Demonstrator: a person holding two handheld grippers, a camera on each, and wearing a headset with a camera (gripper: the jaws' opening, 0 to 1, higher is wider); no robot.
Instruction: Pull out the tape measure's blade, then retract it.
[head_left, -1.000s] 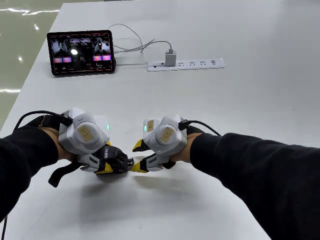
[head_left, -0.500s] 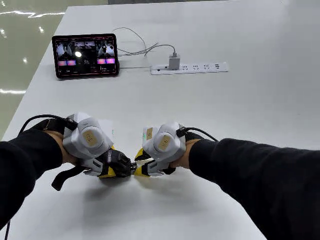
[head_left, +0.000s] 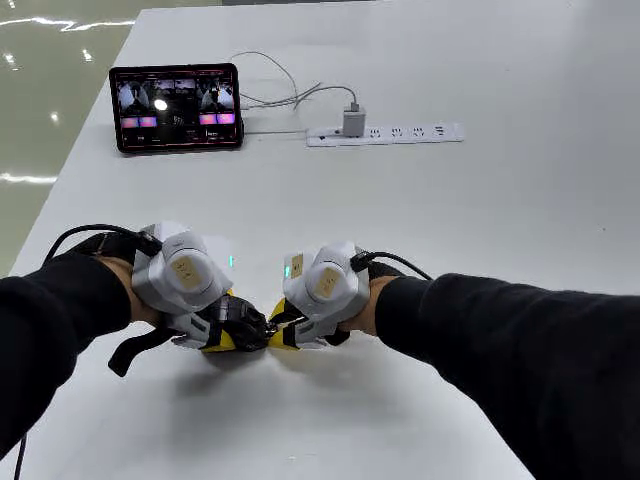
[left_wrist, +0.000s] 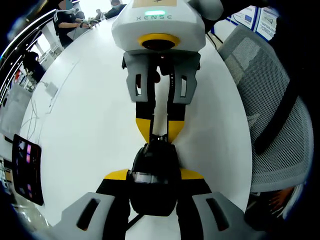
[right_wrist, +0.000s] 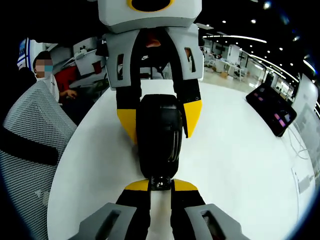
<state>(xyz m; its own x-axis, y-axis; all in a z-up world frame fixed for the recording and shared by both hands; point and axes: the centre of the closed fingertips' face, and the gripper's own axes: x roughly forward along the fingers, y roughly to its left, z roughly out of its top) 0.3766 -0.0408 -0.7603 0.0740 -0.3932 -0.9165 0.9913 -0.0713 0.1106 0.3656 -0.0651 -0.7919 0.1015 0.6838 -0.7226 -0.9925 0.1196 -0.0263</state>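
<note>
Head view: the two grippers meet tip to tip low on the white table (head_left: 450, 220), near its front edge. The left gripper (head_left: 230, 328) has its jaws clamped on the sides of the black tape measure (head_left: 248, 322). The right gripper (head_left: 279, 325) has its jaws pressed close together, pinching the blade tip (right_wrist: 160, 182) right at the case mouth, with hardly any blade showing. A tablet (head_left: 177, 105) and power strip (head_left: 400, 132) sit well apart at the far side.
</note>
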